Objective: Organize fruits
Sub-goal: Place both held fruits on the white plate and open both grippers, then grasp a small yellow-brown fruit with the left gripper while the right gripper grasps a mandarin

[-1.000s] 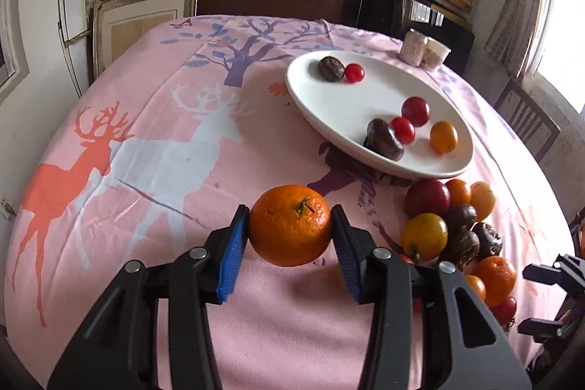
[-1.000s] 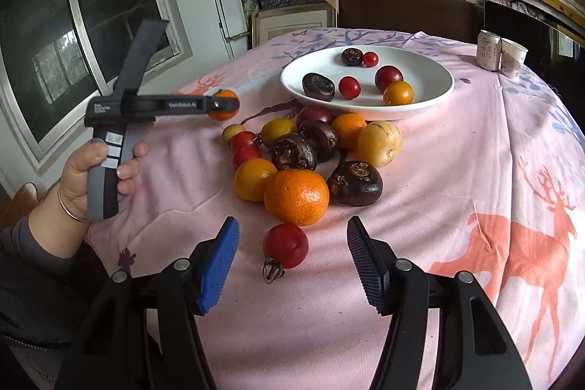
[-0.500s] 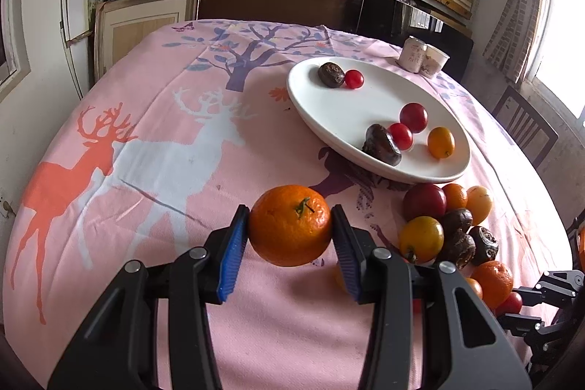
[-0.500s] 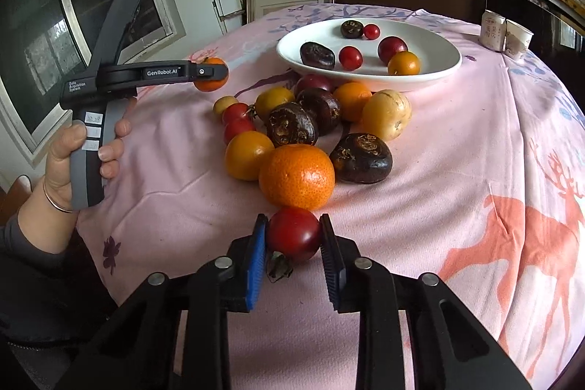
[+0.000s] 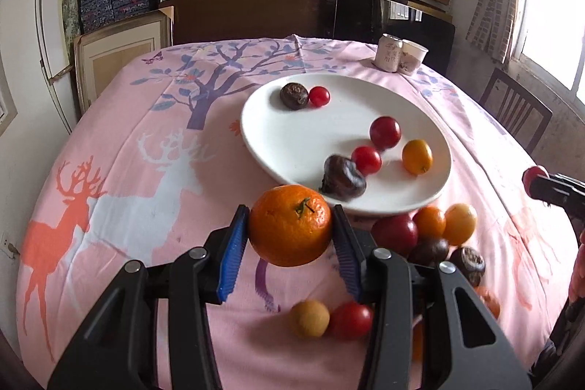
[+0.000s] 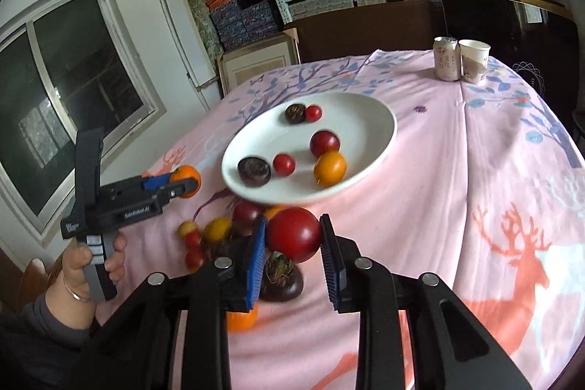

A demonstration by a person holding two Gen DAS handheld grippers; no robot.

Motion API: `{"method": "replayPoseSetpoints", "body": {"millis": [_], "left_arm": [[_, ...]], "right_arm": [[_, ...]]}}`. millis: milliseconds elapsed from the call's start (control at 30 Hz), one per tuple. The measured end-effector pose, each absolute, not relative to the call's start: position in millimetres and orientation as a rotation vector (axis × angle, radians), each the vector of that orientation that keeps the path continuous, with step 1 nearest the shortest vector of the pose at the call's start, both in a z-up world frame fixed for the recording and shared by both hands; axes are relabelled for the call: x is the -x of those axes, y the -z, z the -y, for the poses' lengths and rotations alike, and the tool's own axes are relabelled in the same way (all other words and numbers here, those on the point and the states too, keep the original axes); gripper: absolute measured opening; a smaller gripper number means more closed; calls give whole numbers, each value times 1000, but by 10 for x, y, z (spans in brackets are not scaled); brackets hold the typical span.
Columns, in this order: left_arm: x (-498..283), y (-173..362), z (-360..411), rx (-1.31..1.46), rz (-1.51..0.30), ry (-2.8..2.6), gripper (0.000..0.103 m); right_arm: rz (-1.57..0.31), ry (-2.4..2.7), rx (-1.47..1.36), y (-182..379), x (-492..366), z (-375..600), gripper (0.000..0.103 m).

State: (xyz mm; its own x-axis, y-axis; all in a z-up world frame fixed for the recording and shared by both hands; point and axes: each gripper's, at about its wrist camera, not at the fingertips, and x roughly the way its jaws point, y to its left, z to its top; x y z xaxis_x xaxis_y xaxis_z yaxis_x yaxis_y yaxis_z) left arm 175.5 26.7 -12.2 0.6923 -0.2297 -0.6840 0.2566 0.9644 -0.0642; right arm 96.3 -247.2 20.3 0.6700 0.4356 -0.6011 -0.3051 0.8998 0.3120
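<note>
My left gripper (image 5: 290, 233) is shut on an orange tangerine (image 5: 290, 224) and holds it above the pink cloth, just short of the white plate's (image 5: 278, 141) near rim. The left gripper also shows in the right wrist view (image 6: 184, 181). My right gripper (image 6: 293, 242) is shut on a red tomato (image 6: 294, 234), lifted above the fruit pile (image 6: 219, 233). The plate (image 6: 365, 119) holds several small fruits: dark chestnut-like ones, red tomatoes and an orange kumquat. Loose fruits (image 5: 427, 233) lie on the cloth by the plate's near side.
A can (image 6: 446, 58) and a paper cup (image 6: 473, 61) stand at the table's far edge. A wooden chair (image 5: 515, 108) is at the right. Shelves with boxes line the wall behind. A yellow fruit (image 5: 309, 318) and a red tomato (image 5: 351, 320) lie under the left gripper.
My right gripper closed on the red tomato and lifted it off the cloth. My left gripper moved with the tangerine closer to the plate.
</note>
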Motion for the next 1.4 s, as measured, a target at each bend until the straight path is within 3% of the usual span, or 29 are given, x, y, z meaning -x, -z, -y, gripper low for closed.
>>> {"method": "replayPoseSetpoints", "body": {"millis": [267, 333, 367, 400, 467, 700, 1067, 1133, 1200, 1333, 1400], "left_arm": [[-2539, 112, -15, -10, -812, 243, 45], [-2594, 117, -23, -6, -819, 234, 45], [-2592, 116, -47, 0, -820, 233, 50], [-2574, 105, -73, 10, -817, 239, 62], [-2478, 47, -122, 15, -786, 232, 69], [-1796, -56, -131, -87, -742, 295, 69], [-1068, 387, -328, -215, -832, 262, 69], [-1093, 421, -347, -201, -846, 253, 63], [-1154, 460, -372, -175, -870, 257, 48], [-1232, 465, -374, -151, -875, 265, 46], [-1227, 473, -306, -188, -878, 286, 39]], "right_arm": [[-759, -294, -240, -62, -2038, 2440, 30], [-756, -288, -249, -27, -2127, 2425, 48], [-739, -278, -262, -26, -2121, 2437, 58], [-714, -272, -271, -33, -2077, 2450, 63], [-693, -278, -260, -47, -2002, 2452, 63], [-668, -305, -286, 6, -1343, 2559, 63], [-699, -303, -402, 272, -795, 2877, 69], [-699, -312, -370, 260, -791, 2814, 69], [-707, -320, -357, 267, -802, 2786, 69], [-710, -321, -400, 302, -810, 2865, 69], [-707, -325, -407, 307, -806, 2875, 69]]}}
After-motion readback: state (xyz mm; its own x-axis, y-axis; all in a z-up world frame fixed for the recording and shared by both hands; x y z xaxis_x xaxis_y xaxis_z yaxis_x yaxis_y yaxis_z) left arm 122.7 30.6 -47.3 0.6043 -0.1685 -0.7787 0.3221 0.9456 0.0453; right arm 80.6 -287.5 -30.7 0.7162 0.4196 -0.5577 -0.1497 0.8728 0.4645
